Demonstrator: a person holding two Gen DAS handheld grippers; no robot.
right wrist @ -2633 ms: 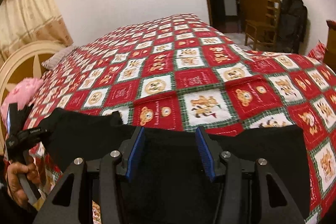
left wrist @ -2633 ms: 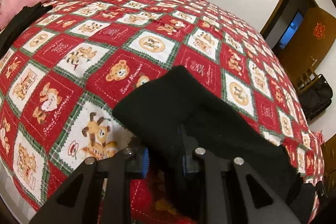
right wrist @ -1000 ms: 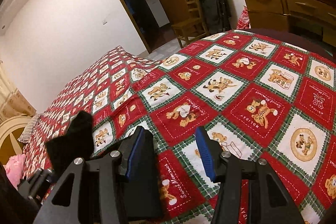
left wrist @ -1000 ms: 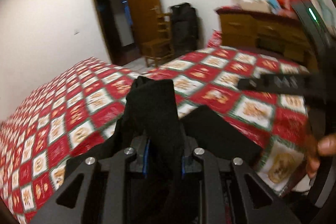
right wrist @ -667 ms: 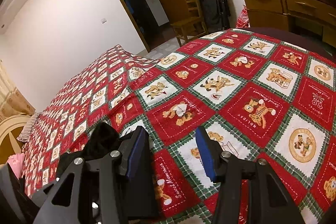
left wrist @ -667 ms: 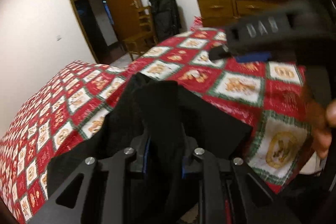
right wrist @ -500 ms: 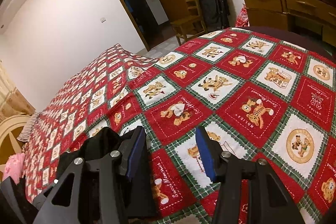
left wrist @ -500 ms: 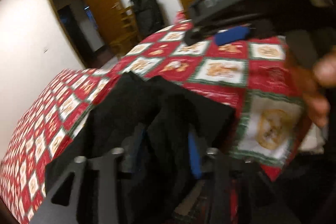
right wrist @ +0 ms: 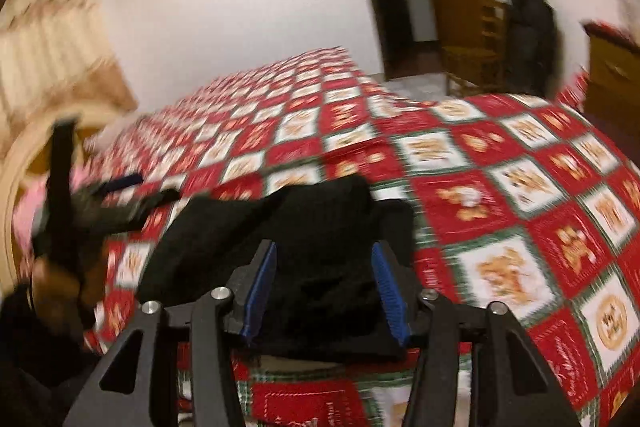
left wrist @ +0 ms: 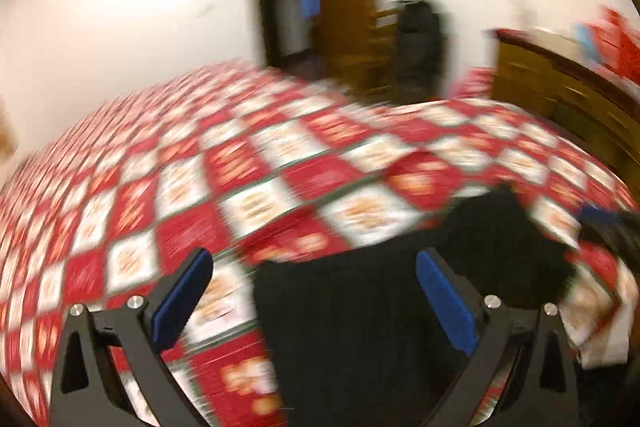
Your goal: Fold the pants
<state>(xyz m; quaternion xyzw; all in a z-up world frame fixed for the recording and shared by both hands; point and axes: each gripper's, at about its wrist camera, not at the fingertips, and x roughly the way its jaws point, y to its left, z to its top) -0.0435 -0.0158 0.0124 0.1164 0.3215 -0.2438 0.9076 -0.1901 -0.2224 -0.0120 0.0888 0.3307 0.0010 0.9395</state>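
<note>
On the quilt (right wrist: 520,211): black pants (right wrist: 320,267), bunched near its edge.
Left gripper (left wrist: 314,291): spread wide, holding nothing, pants beyond it.
Right gripper (right wrist: 324,283): spread, pants between its fingers, ungripped.
Right view only: left hand (right wrist: 52,279) on its handle.
Writing: blurred, unreadable.

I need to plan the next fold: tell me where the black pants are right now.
The black pants lie bunched on the red patchwork quilt near the bed's near edge, ahead of the open right gripper; in the left wrist view they sit right of centre.
</note>
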